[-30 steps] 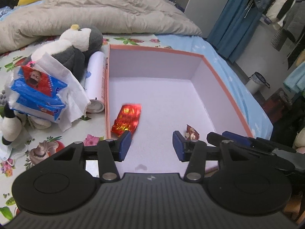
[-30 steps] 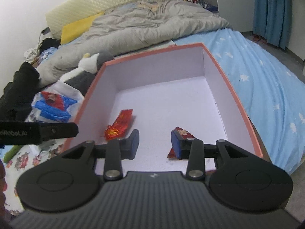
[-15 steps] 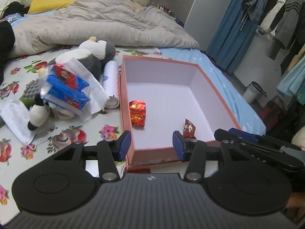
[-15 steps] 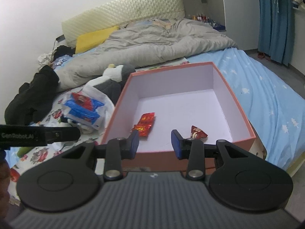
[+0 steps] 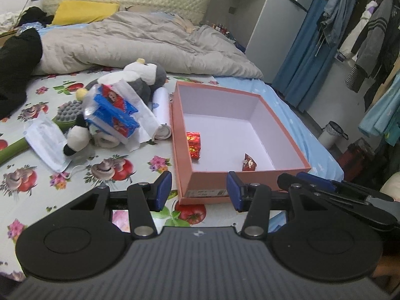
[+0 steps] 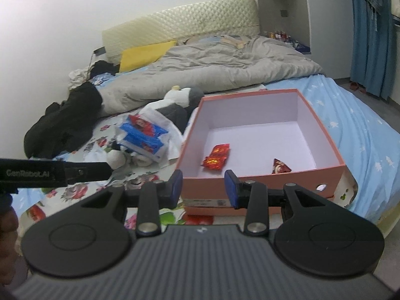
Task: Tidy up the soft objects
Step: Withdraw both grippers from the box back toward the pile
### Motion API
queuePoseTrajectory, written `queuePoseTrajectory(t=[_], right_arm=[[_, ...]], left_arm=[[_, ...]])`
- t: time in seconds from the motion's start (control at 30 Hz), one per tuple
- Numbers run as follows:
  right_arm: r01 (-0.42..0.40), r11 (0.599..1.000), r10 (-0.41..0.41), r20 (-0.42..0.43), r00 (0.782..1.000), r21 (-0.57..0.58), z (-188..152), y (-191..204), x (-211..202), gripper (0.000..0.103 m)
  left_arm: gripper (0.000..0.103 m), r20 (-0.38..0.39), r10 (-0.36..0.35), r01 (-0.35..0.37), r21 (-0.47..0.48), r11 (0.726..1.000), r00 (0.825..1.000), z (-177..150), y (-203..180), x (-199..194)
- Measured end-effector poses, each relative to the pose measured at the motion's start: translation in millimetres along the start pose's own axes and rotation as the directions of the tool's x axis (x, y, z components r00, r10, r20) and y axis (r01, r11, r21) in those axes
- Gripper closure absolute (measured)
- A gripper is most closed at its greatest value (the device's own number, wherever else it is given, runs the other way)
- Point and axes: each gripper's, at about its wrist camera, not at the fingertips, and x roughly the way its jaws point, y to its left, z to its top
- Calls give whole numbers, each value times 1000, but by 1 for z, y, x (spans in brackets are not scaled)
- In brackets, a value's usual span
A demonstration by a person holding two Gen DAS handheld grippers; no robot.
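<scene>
Both the left gripper [image 5: 198,191] and right gripper [image 6: 202,188] hover empty, fingers parted, before the pink box [image 5: 192,175] holding 2 red packets. Next, probably: reach left for the tissue pack [image 5: 111,115] against the plush penguin [image 5: 142,77] on the bed.

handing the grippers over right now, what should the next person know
Left gripper: open, holding nothing, in front of the near wall of the pink box.
Right gripper: open, holding nothing, also at the box's near wall.
In the box: a red foil packet by the left wall and a small red wrapper near the front.
Left of the box on the bed sheet: plush penguin, blue tissue pack in loose plastic, white roll, face mask, small panda plush.
Done: only the two wrappers are boxed.
Left: the soft things in the pile, probably the plush toys and tissues first.
</scene>
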Motion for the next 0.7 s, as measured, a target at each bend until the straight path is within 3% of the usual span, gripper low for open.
queuePoseTrajectory(t=[0.7], right_arm=[[-142, 984, 141, -14, 990, -104, -32, 75, -20, 63]], left_arm=[[49, 60, 119, -112, -116, 987, 991, -55, 53, -80]])
